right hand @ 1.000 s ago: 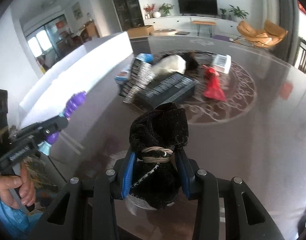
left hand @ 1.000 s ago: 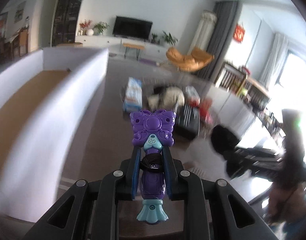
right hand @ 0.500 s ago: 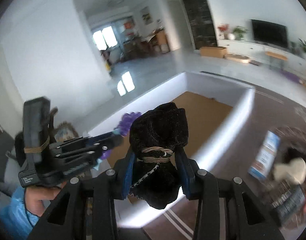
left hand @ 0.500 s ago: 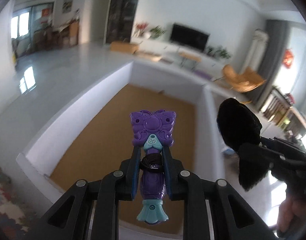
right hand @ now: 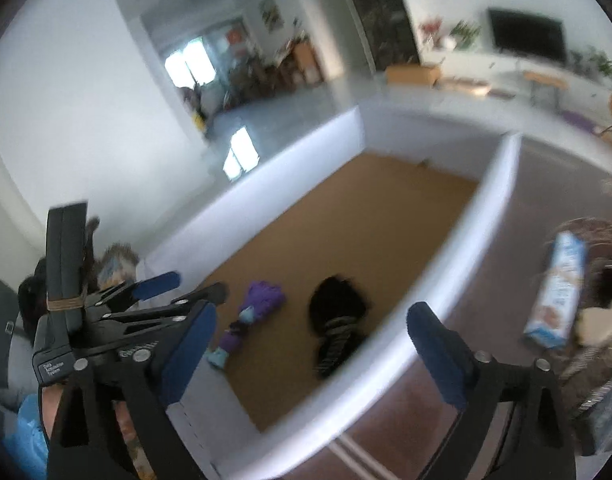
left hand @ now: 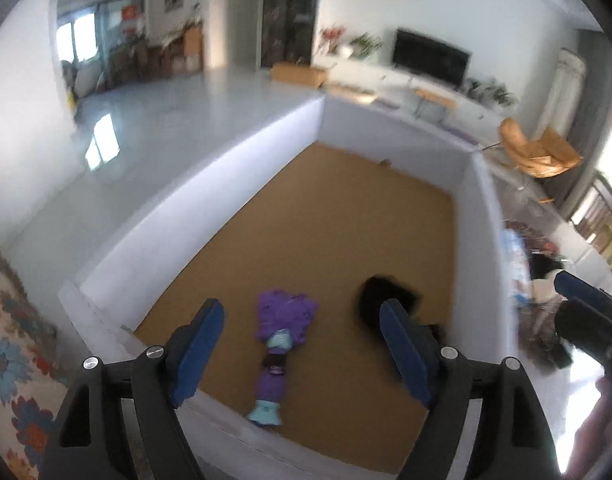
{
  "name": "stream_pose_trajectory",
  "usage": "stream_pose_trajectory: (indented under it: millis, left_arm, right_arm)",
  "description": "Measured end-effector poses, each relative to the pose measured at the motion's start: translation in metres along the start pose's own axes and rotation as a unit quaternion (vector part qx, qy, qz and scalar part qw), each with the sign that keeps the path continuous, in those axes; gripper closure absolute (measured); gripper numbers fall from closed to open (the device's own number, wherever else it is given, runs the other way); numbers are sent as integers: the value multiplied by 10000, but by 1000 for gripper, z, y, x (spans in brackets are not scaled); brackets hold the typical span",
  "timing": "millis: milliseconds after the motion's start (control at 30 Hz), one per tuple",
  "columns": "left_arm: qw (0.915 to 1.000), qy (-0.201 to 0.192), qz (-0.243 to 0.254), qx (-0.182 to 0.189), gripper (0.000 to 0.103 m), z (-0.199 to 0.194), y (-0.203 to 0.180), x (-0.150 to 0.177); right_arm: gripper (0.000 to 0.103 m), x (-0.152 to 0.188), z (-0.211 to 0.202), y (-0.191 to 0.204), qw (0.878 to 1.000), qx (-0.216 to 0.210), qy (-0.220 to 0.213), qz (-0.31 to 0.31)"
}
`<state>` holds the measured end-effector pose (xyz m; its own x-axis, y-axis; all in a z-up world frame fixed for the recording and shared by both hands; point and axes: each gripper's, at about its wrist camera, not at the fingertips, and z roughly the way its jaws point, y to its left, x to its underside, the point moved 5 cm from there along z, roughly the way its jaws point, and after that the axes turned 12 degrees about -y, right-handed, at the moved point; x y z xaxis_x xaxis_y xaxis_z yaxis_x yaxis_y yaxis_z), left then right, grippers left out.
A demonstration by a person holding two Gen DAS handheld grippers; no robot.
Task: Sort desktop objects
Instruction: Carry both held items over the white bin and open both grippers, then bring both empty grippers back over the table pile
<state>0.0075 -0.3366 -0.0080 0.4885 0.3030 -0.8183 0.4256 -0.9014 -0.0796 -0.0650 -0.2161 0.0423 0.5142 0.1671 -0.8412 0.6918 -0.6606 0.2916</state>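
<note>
A white-walled box [left hand: 194, 216] with a brown floor lies below both grippers. On that floor rest a purple butterfly toy [left hand: 282, 332] with a teal tip and, to its right, a black fuzzy pouch [left hand: 385, 300] tied with a band. My left gripper [left hand: 300, 308] hovers over the box, jaws opening, nothing between the pads. My right gripper [right hand: 311, 312] hangs over the box's near wall [right hand: 465, 248], jaws opening wide and holding nothing. From there the toy [right hand: 258, 304] and pouch [right hand: 337, 316] lie side by side, with the left gripper [right hand: 198, 285] at the left.
To the right of the box is a dark glossy table [right hand: 545, 184] carrying a blue-and-white carton [right hand: 557, 292] and a heap of other items. A floral patterned fabric [left hand: 10, 340] lies left of the box. A hand grips the left tool.
Both grippers swung from the table to above the box, then let go. The purple toy and the black pouch dropped from the jaws onto the box floor.
</note>
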Motion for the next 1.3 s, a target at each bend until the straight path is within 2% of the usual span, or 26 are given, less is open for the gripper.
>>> stream_pose_trajectory:
  millis: [67, 133, 167, 300, 400, 433, 567, 767, 933, 1100, 1300]
  left_arm:
    - [9993, -240, 153, 254, 24, -19, -21, -5]
    - [9961, -428, 355, 682, 23, -41, -54, -5]
    - [9932, -501, 450, 951, 22, -52, -75, -2]
    - [9762, -491, 892, 1913, 6, -78, -159, 27]
    - [9668, -273, 1335, 2161, 3, -72, -212, 58]
    - [9657, -143, 1545, 2084, 3, -60, -231, 75]
    - [9626, 179, 1938, 1885, 3, -17, -267, 113]
    - [9551, 324, 2399, 1707, 3, 32, -300, 126]
    - [9496, 453, 2546, 1771, 3, 64, -314, 127]
    - [9509, 720, 2170, 2087, 1, 78, -312, 126]
    - [9505, 716, 2177, 2098, 0, 79, -313, 129]
  right_arm:
    - [0, 6, -25, -24, 9992, 333, -225, -49]
    - [0, 26, -56, -57, 9961, 810, -335, -48]
    - [0, 44, -75, -81, 9923, 1197, -323, 13]
    - [0, 96, -127, -163, 9733, 2279, 64, 259]
    - [0, 133, -157, -215, 9585, 2793, 416, 393]
    - [0, 138, -165, -224, 9561, 2856, 491, 430]
    - [0, 155, -180, -272, 9478, 3040, 743, 614]
    - [0, 148, -162, -313, 9390, 3232, 986, 639]
    - [0, 143, -156, -332, 9398, 3284, 765, 561]
    - [0, 144, -156, -330, 9401, 3282, 736, 556]
    - [0, 144, -156, -330, 9397, 3292, 743, 550]
